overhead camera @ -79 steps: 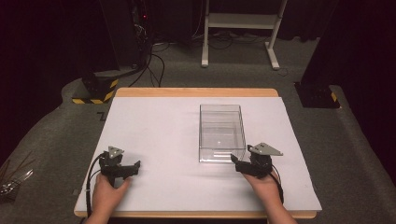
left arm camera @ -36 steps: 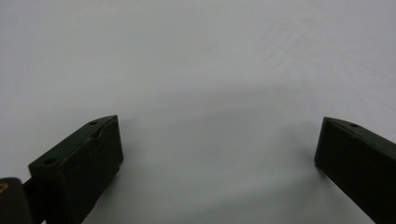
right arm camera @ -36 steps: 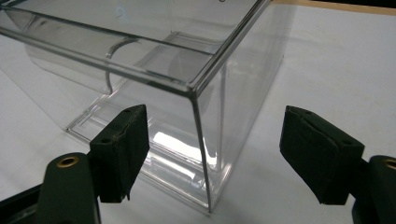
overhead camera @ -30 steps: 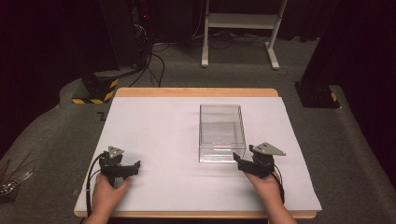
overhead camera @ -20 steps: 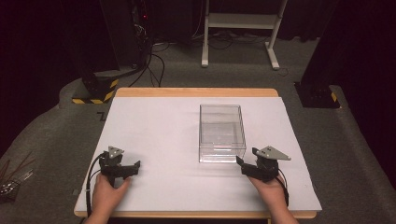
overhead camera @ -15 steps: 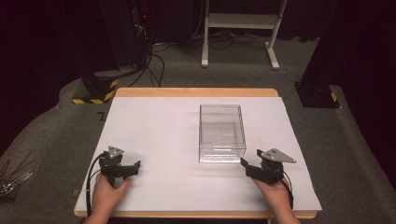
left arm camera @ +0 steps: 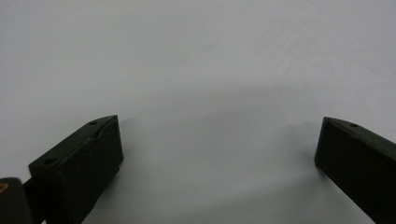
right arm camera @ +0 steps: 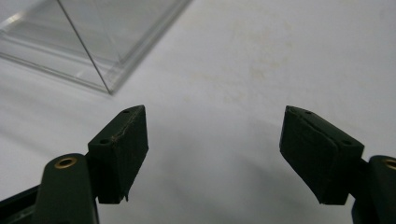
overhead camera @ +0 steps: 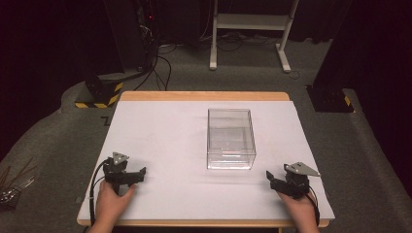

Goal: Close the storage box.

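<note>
nearby, clear rigid plastic box (overhead camera: pixel 231 138), smooth white table (overhead camera: pixel 165 131), both black claws (right arm camera: pixel 212 154) spread, empty

High view overhead, facing forward; gripper views close, low over table (overhead camera: pixel 170 131).

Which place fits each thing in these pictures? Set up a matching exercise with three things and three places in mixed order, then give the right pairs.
Things:
1. clear plastic box
2. left claw
3. right claw

Places:
A. near the table's front right corner, jaws apart
B. middle of the white table, a little right of centre
C. near the table's front left corner, jaws apart

Pairs: 1-B, 2-C, 3-A
</note>
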`<state>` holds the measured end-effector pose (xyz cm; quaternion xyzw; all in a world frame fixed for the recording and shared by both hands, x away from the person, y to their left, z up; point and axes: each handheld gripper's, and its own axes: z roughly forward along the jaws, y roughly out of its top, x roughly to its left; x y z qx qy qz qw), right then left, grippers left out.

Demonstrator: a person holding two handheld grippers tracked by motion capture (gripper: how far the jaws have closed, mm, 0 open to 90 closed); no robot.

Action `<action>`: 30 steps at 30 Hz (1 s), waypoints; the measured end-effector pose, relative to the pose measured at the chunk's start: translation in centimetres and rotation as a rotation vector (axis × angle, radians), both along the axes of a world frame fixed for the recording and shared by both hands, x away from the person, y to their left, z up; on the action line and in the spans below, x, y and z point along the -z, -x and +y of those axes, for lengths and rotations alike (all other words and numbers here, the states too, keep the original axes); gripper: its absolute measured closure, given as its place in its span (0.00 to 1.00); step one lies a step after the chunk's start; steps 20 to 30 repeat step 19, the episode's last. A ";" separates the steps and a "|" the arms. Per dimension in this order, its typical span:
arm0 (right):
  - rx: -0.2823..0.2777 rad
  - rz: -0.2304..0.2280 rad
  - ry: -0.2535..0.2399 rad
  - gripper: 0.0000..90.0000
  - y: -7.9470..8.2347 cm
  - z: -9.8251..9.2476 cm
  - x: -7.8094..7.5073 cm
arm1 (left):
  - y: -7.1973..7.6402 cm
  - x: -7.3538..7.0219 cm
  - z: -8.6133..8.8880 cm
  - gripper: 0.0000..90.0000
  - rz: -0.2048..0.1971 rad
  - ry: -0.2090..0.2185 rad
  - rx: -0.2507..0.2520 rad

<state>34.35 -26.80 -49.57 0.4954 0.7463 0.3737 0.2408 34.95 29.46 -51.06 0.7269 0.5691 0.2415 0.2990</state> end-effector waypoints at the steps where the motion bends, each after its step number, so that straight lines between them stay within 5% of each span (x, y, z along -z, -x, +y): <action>1: 0.007 0.018 0.002 0.26 0.0 -0.2 0.3 | 0.0 0.0 0.0 0.01 -0.001 0.000 -0.001; 9: 0.003 -0.008 0.058 0.28 0.3 0.3 0.4 | 0.0 0.0 0.0 0.01 -0.002 -0.003 0.000; 30: -0.001 0.010 0.033 0.28 0.1 0.1 0.5 | 0.0 0.0 0.0 0.01 -0.003 -0.003 -0.001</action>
